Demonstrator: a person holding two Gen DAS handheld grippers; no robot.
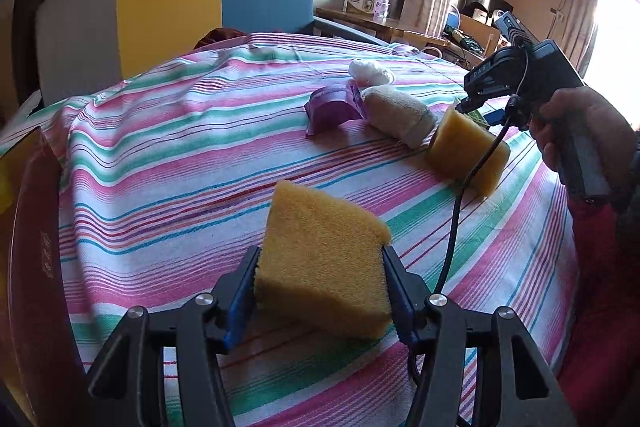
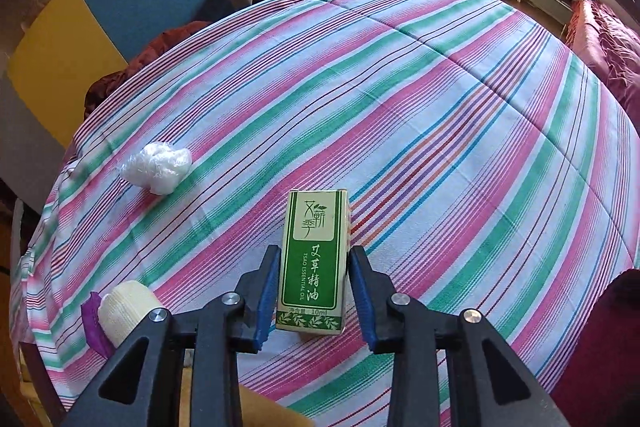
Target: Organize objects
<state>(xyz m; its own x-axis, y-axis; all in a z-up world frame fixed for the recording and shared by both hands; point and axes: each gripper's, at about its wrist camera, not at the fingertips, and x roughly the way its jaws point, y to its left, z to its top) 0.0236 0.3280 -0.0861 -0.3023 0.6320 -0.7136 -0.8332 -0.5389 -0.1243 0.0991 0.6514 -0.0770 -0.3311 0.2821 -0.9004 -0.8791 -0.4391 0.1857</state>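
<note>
**Striped cloth, two grips: sponge clamped, oil box bracketed**

Left wrist: striped tablecloth [image 1: 160, 155] beneath; left gripper [image 1: 320, 291] clamped on yellow sponge [image 1: 324, 259], lifted and tilted. Soft, light, compressible; best pinched mid-body. Second sponge [image 1: 466, 151] beside rolled towel [image 1: 400, 115].

Right wrist: right gripper [image 2: 314, 291] spread around essential oil box [image 2: 314, 263], gaps showing both sides. Light, crushable cardboard, likely glass inside; best taken on flat side faces.

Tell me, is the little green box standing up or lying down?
Standing up. The green box rests on its small end on the striped cloth, between the right gripper fingers.
</note>
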